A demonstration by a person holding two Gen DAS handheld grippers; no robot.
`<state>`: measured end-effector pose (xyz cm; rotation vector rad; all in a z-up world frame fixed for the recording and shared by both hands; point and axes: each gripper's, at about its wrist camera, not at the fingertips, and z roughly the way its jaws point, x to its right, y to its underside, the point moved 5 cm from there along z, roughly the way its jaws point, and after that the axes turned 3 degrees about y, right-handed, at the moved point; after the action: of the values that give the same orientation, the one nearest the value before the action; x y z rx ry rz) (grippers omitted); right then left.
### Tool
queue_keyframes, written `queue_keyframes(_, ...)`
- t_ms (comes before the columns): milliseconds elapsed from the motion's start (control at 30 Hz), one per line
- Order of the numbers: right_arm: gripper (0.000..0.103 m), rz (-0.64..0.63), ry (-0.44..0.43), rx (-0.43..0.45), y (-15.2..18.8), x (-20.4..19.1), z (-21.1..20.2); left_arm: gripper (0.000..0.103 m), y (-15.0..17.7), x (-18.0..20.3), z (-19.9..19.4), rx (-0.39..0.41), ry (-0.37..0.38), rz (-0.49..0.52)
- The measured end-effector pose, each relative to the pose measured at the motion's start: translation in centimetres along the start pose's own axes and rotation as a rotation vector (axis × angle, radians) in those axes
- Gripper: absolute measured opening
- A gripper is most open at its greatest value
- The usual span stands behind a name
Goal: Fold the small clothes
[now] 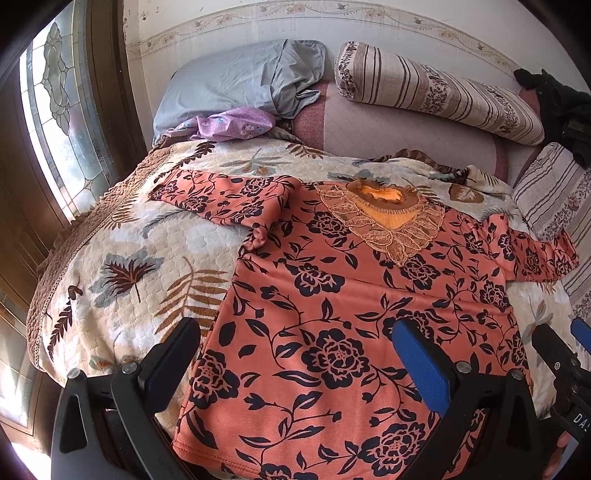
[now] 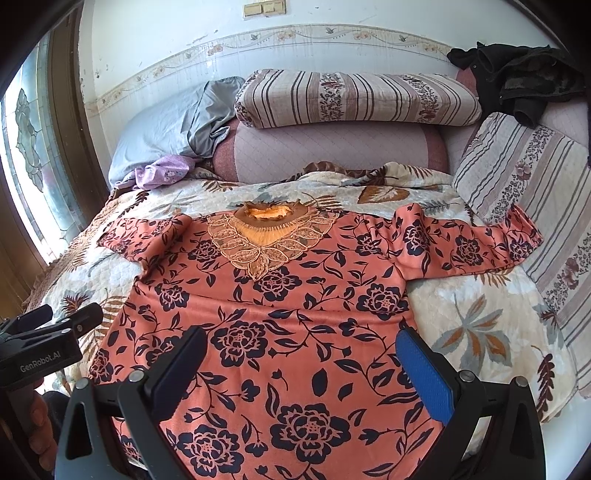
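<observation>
While both claws gape, floral top seemingly lies flat.

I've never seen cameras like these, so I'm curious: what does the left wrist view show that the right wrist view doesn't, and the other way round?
Only the left wrist view shows the left gripper from behind, with both fingers open over the orange floral top.

Only the right wrist view shows the wall switches, the right gripper's own open fingers, and the top's right sleeve stretched out in full.

Both show the top lying flat on the leaf-print blanket, the grey pillow, the striped bolster and the stained-glass window.
</observation>
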<state>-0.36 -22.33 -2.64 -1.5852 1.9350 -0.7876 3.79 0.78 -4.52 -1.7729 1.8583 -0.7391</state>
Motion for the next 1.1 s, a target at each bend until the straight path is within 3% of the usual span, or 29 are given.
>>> queue_keyframes(1100,0.103,0.001,0.003,-0.005,0.07,0.16,0.35,0.103,-0.05,0.23,0.48,-0.011,0.0,0.009)
